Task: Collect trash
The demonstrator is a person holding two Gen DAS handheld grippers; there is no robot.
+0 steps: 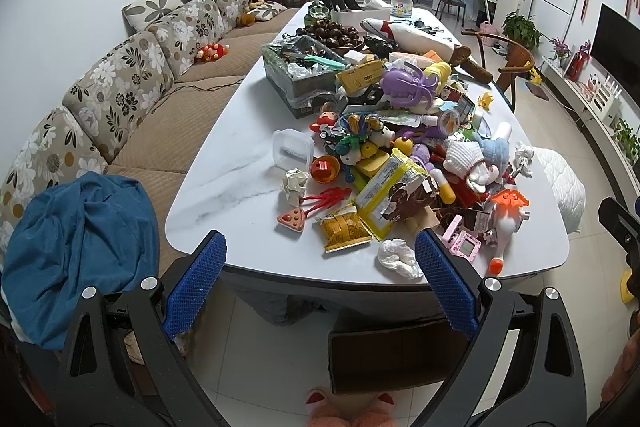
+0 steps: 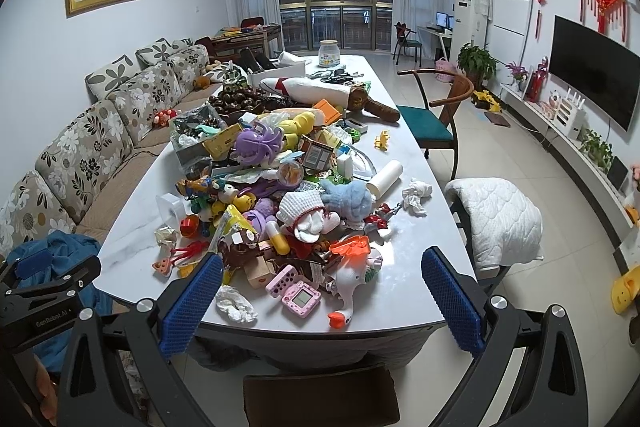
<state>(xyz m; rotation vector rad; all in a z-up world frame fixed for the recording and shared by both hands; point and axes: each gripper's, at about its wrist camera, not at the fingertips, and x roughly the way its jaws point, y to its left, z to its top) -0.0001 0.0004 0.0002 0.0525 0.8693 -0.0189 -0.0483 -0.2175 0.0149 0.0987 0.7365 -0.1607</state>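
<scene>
A white marble table [image 1: 232, 187] carries a big heap of toys mixed with trash. A crumpled white tissue [image 1: 398, 259] [image 2: 236, 303] lies near the front edge. Close by are a yellow snack packet [image 1: 344, 229], a paper ball [image 1: 295, 185] [image 2: 166, 235] and a larger yellow wrapper [image 1: 390, 187]. Another tissue [image 2: 418, 195] sits on the table's right side. My left gripper [image 1: 320, 239] hovers open and empty in front of the near edge, its right pad [image 1: 446, 283] beside the tissue. My right gripper [image 2: 322, 259] is likewise open and empty above the near edge.
A brown cardboard box [image 1: 392, 355] [image 2: 320, 399] stands on the floor under the table's front edge. A floral sofa [image 1: 132, 99] with a blue cloth [image 1: 80, 251] runs along the left. On the right are a white-cushioned seat [image 2: 496, 219] and a wooden chair [image 2: 432, 123].
</scene>
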